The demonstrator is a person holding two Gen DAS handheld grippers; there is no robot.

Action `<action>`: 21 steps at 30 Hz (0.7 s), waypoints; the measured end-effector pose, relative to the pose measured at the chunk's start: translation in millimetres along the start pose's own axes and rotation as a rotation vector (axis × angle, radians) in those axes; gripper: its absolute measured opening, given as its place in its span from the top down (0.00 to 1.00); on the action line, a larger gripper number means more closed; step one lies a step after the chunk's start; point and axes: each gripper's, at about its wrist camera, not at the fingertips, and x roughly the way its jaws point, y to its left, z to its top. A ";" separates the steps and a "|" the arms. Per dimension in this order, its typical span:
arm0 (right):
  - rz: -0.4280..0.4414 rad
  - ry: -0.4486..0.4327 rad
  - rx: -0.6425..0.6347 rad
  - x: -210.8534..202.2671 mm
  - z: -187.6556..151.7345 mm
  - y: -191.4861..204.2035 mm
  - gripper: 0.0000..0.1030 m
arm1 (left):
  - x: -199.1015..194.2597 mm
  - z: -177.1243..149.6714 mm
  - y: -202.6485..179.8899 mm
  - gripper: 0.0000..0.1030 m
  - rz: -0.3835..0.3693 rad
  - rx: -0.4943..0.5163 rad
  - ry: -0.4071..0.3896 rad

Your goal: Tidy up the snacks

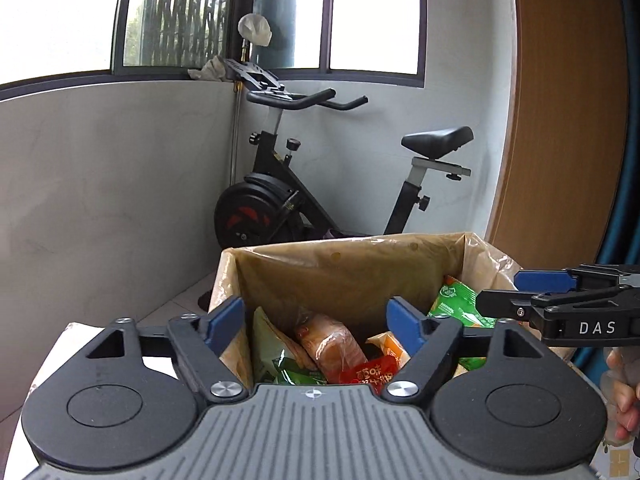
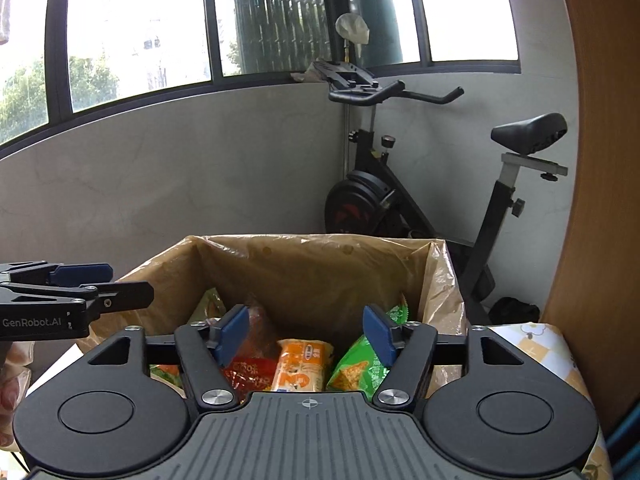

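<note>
Both tongs spread, empty, over the snack box (image 2: 320, 264); exercise bike (image 1: 332, 184) beside windowed corner.

top of lined box (image 2: 436, 276) open | snack packs (image 2: 304, 364) fill floor | exercise bike (image 2: 400, 200) behind

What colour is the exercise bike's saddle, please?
Black; the saddle shows best in the right wrist view.

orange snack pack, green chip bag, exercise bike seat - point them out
orange snack pack (image 2: 303, 366), right wrist view, middle of its front
green chip bag (image 2: 356, 372), right wrist view, printed front
exercise bike seat (image 1: 438, 141), left wrist view, top of the saddle
</note>
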 end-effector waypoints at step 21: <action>-0.026 -0.088 0.038 -96.2 28.3 23.8 0.00 | -102.4 30.7 -9.0 0.05 0.185 -0.039 -0.169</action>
